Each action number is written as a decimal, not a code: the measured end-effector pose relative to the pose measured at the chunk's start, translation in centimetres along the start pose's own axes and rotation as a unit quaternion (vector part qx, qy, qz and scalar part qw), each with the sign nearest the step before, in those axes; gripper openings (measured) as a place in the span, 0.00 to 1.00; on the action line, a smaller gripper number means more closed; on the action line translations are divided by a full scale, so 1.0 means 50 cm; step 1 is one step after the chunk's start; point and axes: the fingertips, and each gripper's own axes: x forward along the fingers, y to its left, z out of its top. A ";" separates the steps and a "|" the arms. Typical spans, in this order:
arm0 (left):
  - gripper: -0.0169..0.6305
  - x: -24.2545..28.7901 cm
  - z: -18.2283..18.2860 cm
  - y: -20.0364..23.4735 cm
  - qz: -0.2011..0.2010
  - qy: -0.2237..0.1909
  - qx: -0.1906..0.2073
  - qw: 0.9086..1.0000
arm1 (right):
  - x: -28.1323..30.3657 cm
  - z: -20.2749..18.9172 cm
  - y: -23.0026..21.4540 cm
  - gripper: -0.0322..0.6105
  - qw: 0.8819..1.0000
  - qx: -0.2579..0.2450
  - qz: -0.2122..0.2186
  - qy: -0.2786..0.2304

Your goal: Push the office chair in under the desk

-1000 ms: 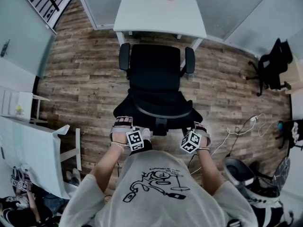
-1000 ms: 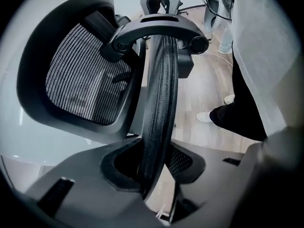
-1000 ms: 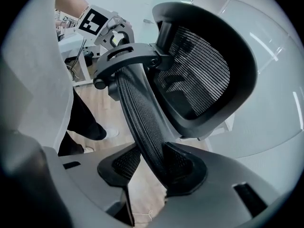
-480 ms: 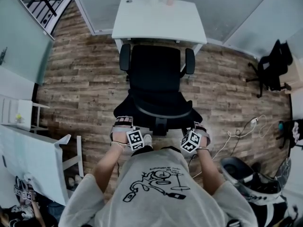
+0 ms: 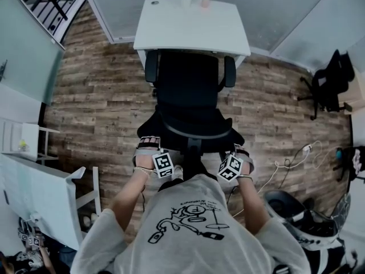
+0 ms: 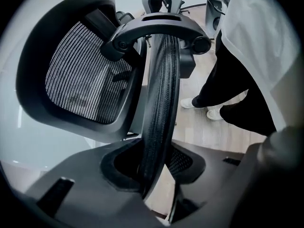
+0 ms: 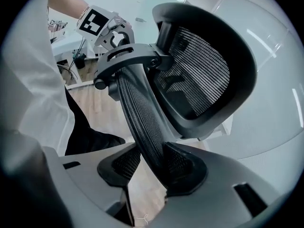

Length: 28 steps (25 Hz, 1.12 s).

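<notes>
The black office chair (image 5: 188, 90) stands in front of the white desk (image 5: 191, 24), its seat front and armrests reaching under the desk's near edge. I stand behind the backrest. My left gripper (image 5: 149, 153) holds the left part of the backrest's top rim and my right gripper (image 5: 236, 156) holds the right part. In the left gripper view the ribbed rim (image 6: 159, 103) runs down between the jaws of the left gripper (image 6: 154, 163), with the mesh headrest (image 6: 85, 80) to its left. In the right gripper view the same rim (image 7: 142, 113) sits between the jaws of the right gripper (image 7: 152, 167).
A second black chair (image 5: 328, 84) stands at the right wall. Cables (image 5: 291, 158) lie on the wood floor at the right, above a round dark object (image 5: 296, 216). Another white table (image 5: 40, 193) is at the lower left. Glass partitions rise behind the desk.
The chair has rolled forward toward the desk, its armrests now at the desk's edge. Both grippers moved forward with the backrest and kept their hold.
</notes>
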 end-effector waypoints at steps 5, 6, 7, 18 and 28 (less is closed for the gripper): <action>0.23 0.020 0.001 0.025 0.003 0.003 -0.002 1.000 | 0.016 0.010 -0.029 0.33 1.000 -0.005 -0.002 0.000; 0.23 0.026 0.001 0.028 0.004 0.003 -0.004 1.000 | 0.019 0.011 -0.033 0.33 1.000 -0.006 -0.002 0.001; 0.23 0.033 0.002 0.030 0.004 0.002 -0.007 1.000 | 0.022 0.012 -0.036 0.33 1.000 -0.007 -0.002 0.001; 0.24 0.071 0.018 0.097 0.009 0.001 -0.008 1.000 | 0.058 0.021 -0.109 0.33 1.000 -0.007 -0.006 0.003; 0.24 0.108 0.026 0.144 0.008 0.001 -0.011 1.000 | 0.089 0.033 -0.164 0.33 1.000 -0.011 -0.011 0.004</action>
